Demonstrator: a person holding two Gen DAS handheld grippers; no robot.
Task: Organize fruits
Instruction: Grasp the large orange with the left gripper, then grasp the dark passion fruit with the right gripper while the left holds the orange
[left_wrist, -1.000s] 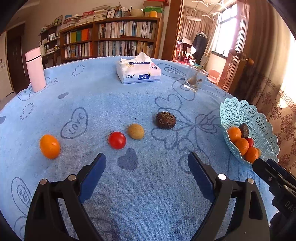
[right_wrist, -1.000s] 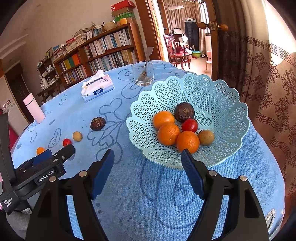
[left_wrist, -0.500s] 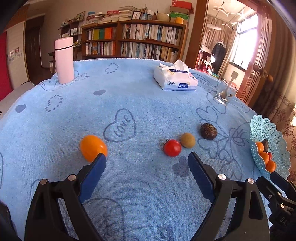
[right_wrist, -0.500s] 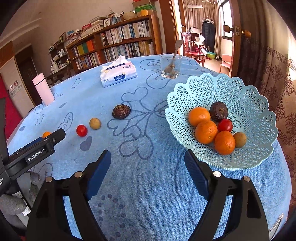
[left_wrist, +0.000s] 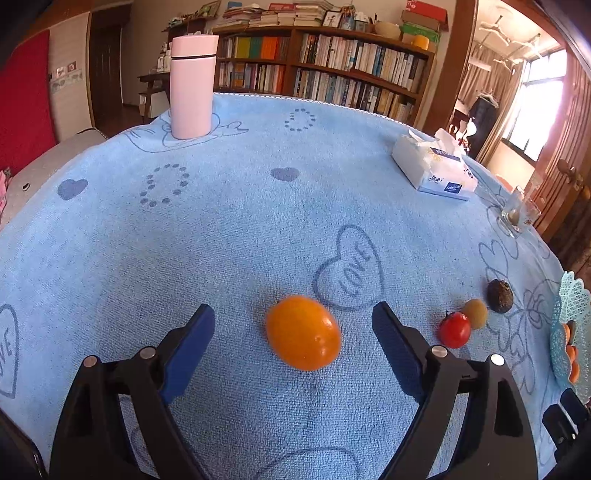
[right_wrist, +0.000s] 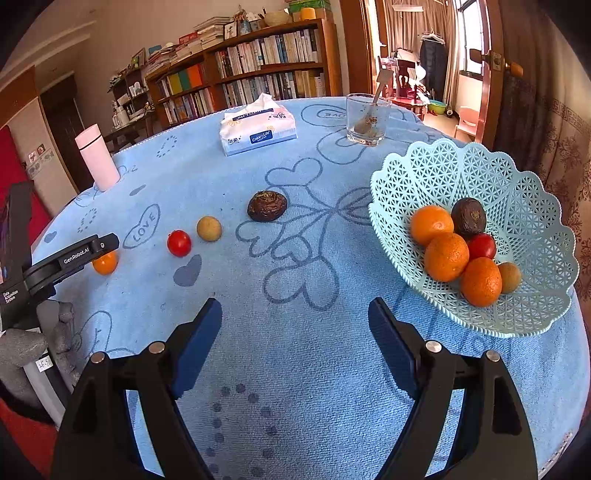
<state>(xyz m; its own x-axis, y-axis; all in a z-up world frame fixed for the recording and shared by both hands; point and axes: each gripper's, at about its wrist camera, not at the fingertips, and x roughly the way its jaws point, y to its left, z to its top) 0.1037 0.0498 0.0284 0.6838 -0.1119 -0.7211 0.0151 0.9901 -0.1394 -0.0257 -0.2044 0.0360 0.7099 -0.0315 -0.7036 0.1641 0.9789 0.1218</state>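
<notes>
The orange (left_wrist: 303, 332) lies on the blue cloth (left_wrist: 258, 221) at twelve o'clock from my spread, empty left gripper (left_wrist: 293, 334), long axis ten-to-four, far nearer it than my equally spread right gripper (right_wrist: 295, 332).

Home living room: bookshelves (right_wrist: 258, 70), curtains (right_wrist: 554, 122).
</notes>
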